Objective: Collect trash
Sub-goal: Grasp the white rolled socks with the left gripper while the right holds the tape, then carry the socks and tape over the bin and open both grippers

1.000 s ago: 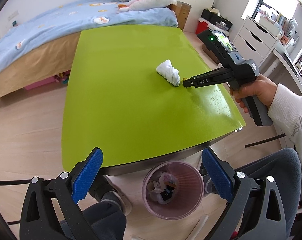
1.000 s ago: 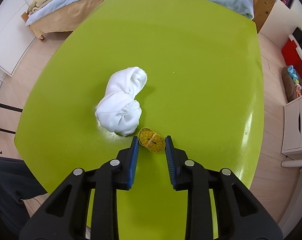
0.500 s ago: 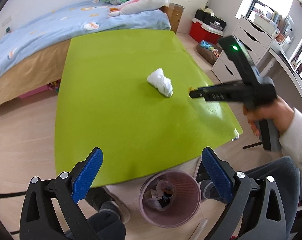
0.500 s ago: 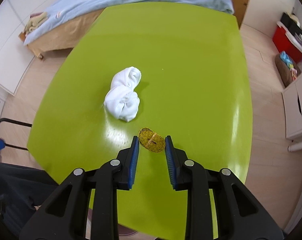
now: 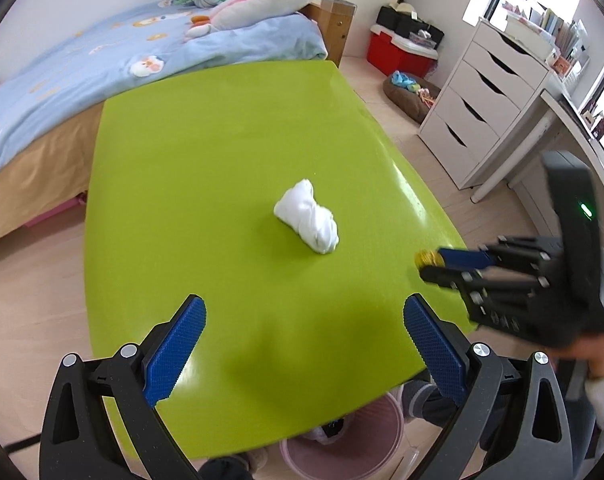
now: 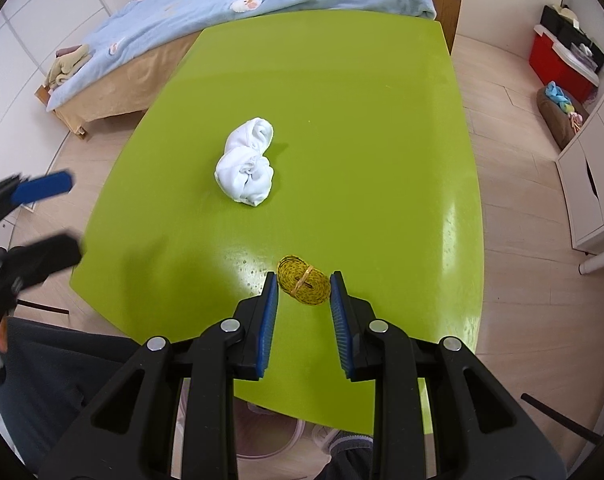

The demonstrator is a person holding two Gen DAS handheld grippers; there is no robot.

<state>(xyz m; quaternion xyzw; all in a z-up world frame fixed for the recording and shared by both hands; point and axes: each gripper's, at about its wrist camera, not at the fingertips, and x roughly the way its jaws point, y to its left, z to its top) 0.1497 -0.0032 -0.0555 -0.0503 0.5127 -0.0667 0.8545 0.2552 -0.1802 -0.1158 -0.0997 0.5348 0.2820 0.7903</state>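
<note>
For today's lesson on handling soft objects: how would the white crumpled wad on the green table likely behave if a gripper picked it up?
The white wad looks folded and twisted like soft cloth or tissue, so it would probably squash under the pads and sag rather than hold shape. It likely weighs little for its bulk. Its lumpy form, lying flat on the green table, suggests it won't roll.

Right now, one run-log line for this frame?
right hand-held gripper: shut on yellow coil, lifted | left hand-held gripper: open, empty | white wad: on green table | pink bin: under near edge
</note>
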